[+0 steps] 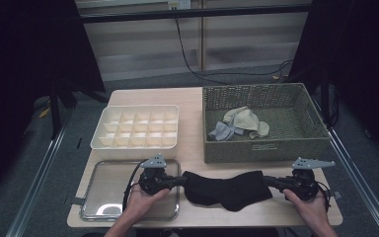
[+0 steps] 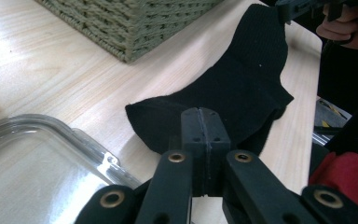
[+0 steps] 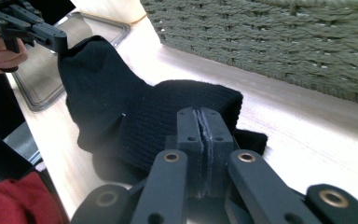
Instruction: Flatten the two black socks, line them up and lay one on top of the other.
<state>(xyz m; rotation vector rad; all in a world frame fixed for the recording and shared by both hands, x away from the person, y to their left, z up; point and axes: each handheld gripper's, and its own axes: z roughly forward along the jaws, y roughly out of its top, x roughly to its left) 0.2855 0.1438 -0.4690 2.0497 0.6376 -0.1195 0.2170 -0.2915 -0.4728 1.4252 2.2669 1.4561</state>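
Both jaws pinched shut on one black knit sock, stretched between them.

The left gripper clamps the sock's 9 o'clock end, the right gripper its 3 o'clock end, at the wooden desk's 6 o'clock edge, before the green wicker basket. Soft, light and limp, it likely sags mid-span; edge grips suit it.

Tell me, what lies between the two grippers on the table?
In the high view, a black sock stretches between the left gripper and the right gripper, each shut on one end.
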